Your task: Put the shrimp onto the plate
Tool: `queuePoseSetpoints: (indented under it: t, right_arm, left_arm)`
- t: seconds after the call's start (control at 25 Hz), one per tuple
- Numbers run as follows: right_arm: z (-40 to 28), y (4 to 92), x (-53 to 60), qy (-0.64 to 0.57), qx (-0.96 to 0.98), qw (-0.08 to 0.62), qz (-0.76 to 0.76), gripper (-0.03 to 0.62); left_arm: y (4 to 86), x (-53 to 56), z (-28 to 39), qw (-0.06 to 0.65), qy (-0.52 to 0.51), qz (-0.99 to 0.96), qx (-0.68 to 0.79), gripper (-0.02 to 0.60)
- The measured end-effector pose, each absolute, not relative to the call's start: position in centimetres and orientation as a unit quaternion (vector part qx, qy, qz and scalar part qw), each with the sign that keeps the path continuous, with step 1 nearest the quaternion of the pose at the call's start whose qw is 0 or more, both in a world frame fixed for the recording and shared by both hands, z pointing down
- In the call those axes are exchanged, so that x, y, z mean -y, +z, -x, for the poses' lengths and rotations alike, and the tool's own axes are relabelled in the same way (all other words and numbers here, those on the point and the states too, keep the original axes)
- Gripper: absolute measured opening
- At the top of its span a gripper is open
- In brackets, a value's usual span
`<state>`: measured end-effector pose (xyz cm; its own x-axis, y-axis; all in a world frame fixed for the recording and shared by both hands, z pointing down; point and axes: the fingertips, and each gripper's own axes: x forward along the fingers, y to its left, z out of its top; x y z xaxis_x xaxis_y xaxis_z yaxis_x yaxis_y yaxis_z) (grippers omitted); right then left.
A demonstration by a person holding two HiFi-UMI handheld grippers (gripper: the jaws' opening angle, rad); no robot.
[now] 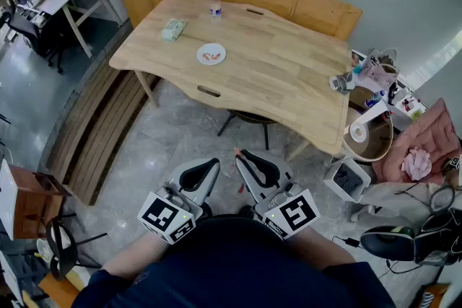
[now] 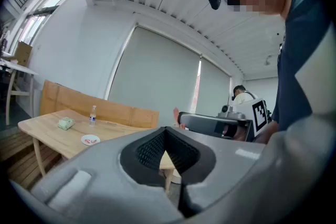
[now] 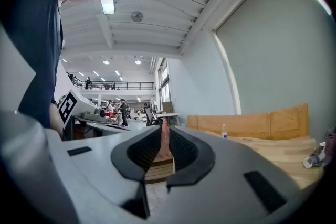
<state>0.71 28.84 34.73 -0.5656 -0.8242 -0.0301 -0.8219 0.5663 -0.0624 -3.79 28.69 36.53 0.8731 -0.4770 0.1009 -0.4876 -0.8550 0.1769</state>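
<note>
head view: the person stands well apart from the pale wooden surface point(image 1: 289, 76), with both grippers held close to the body over the stone floor point(image 1: 180, 133). the left gripper point(image 1: 214, 164) and the right gripper point(image 1: 242, 156) sit side by side, tips pointing toward the surface. a small pink shrimp point(image 1: 236, 151) pokes out at the tip of the right one. on the surface lies a white plate point(image 1: 200, 58) with pink-red pieces on it, a green packet point(image 1: 172, 29) near it, and a water bottle point(image 1: 215, 3) upright further back

left gripper view: its jaws are pressed together at the tips with nothing between them. the plate shows far off on the surface at the left, and the right gripper with the pink shrimp at its tip is just beside, to the right

right gripper view: the jaws are pinching the shrimp, which stands upright between the ribbed pads point(image 3: 144, 149), its end rising just past the tips. the surface and the bottle lie well away to the right
</note>
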Motion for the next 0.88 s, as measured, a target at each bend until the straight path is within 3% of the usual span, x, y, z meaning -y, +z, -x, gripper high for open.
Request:
queuePoseSetpoints:
  t: [0.88]
  right_arm:
    - [-3.5, 35.3, -28.5, -0.022, -0.894, 0.031, 0.447, 0.058]
  left_arm:
    - [37.3, -29.0, 1.8, 0.096, 0.035, -0.955, 0.279, 0.005]
